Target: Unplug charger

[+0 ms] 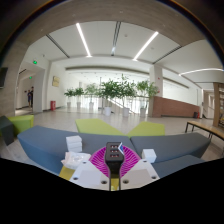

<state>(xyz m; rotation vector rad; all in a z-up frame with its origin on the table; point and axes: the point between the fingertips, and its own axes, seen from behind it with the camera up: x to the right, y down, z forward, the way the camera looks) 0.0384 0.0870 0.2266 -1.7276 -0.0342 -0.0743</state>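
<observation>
Gripper view here: the gripper (114, 165) is clamped on a small dark boxy charger (115, 152), with the magenta pads (103, 162) hugging it from both sides. Looks to me like it's already out of any socket, since it sits up in open air between the fingers with no outlet visible near it, though what's under it is hidden. It's held level and pointed out over a grey-blue curved sofa (50, 145), probably just to carry it clear. Beyond are yellow-green seat blocks (100, 127) and a row of green potted plants (115, 92) in a big bright lobby.
</observation>
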